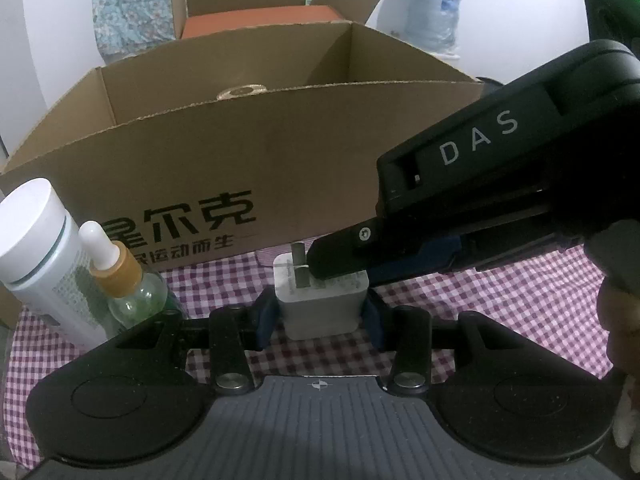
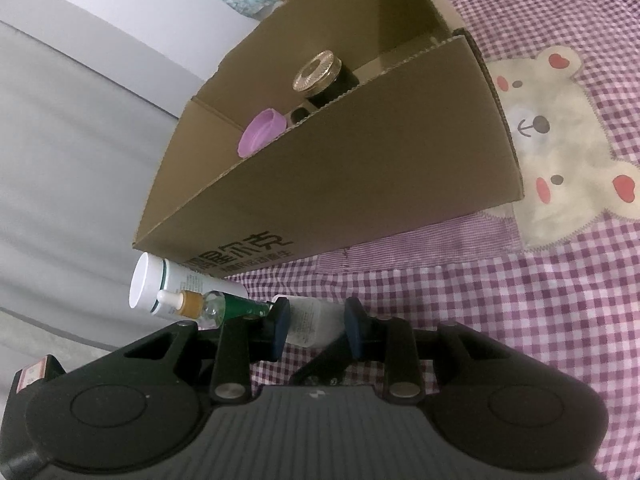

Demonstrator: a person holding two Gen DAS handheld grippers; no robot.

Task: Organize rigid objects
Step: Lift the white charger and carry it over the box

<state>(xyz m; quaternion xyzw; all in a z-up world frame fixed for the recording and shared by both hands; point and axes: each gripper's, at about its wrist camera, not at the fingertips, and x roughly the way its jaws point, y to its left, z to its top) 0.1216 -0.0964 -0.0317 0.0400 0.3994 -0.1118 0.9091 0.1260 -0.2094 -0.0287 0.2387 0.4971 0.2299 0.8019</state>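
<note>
A white plug adapter (image 1: 320, 300) with metal prongs stands on the checked cloth. My left gripper (image 1: 320, 314) is shut on its sides. My right gripper (image 1: 340, 256) comes in from the right, its fingers at the adapter's top; in the right wrist view the adapter (image 2: 314, 320) sits between the right gripper's (image 2: 316, 320) blue pads, which touch it. An open cardboard box (image 1: 240, 152) stands just behind. In the right wrist view the box (image 2: 320, 184) holds a dark jar with a gold lid (image 2: 318, 70) and a purple cap (image 2: 262, 132).
A white bottle (image 1: 44, 256) and a clear dropper bottle (image 1: 124, 280) stand left of the adapter, against the box front. A second open box with an orange item (image 1: 260, 20) is behind. A bear patch (image 2: 560, 140) marks the cloth to the right.
</note>
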